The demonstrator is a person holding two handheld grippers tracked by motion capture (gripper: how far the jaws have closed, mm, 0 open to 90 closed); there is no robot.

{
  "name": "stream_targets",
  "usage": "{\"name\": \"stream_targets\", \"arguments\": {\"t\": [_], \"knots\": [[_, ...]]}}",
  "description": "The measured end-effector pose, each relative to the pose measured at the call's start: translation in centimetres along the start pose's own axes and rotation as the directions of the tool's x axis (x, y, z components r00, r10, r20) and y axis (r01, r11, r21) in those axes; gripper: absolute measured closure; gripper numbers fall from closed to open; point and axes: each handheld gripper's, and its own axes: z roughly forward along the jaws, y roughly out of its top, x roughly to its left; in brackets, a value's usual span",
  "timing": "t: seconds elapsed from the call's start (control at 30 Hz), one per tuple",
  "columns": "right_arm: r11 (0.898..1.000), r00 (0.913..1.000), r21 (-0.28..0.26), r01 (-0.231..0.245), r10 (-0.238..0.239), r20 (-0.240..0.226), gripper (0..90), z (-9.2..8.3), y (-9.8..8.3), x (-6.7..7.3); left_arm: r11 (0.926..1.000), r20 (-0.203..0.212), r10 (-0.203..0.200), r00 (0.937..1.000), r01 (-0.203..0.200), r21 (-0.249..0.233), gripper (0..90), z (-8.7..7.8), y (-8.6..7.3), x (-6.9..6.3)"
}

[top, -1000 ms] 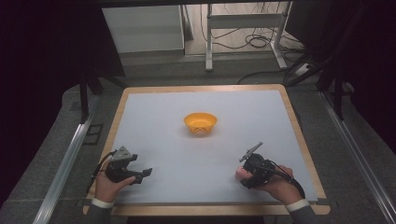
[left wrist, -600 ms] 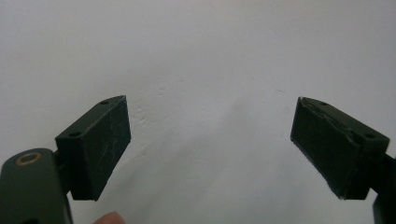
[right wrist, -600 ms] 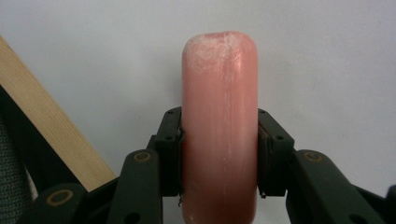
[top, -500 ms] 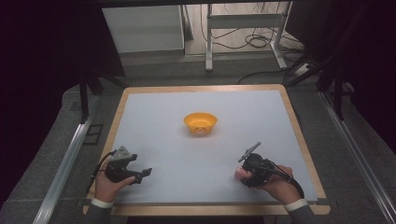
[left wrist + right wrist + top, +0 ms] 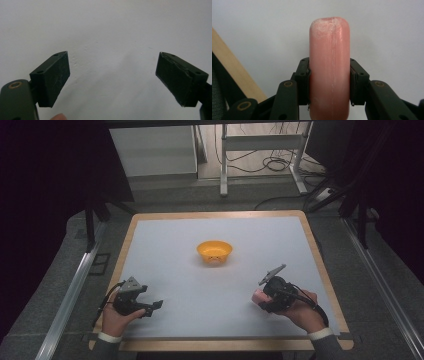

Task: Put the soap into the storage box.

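Observation:
My right gripper [image 5: 329, 82] is shut on a pink sausage-shaped piece [image 5: 329, 62], which stands up between its jaws. From above, that gripper [image 5: 261, 299] sits near the table's front right with the pink piece [image 5: 258, 296] at its left end. My left gripper [image 5: 112, 75] is open, with bare white tabletop between its jaws; in the high view it [image 5: 152, 306] rests near the front left, held in a hand. An orange bowl [image 5: 214, 252] stands in the middle of the table, apart from both grippers.
The white tabletop [image 5: 200, 285] has a wooden rim [image 5: 225, 344]. A strip of that wooden edge [image 5: 234, 72] shows at the left of the right gripper view. Metal rails, table legs and cables lie on the floor beyond the table.

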Motion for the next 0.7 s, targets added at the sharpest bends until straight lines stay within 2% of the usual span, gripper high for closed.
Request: {"name": "stream_targets", "arguments": {"t": [0.37,0.7], "knots": [[0.999,1.0,-0.053,0.002,-0.002,0.008,59.3,-0.4,2.8,-2.2,1.0,-0.001,0.001,1.0,-0.001,0.002,12.6,0.0,0.0,0.0],[0.997,0.9999,-0.076,-0.012,0.011,-0.011,59.3,-0.2,4.0,-3.2,1.0,0.001,0.002,1.0,-0.002,0.004,12.6,0.1,0.0,0.0]]}}
